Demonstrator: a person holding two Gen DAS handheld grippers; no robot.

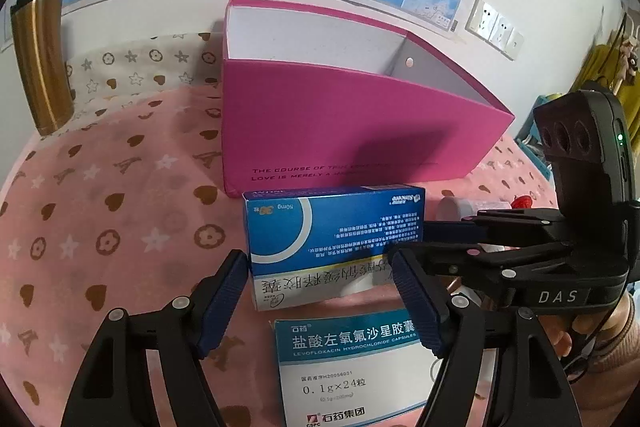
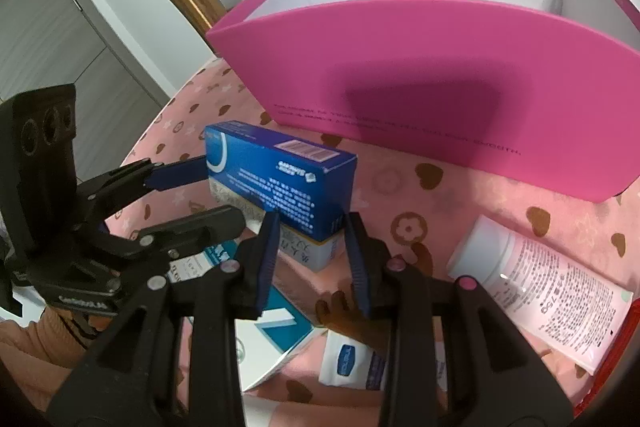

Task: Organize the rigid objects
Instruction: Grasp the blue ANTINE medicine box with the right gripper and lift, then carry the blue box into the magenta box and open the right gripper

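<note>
Blue box, light stiff crushable card, stands on the surface between both tools: right tool pinches its end, left tool open, straddling it.
</note>
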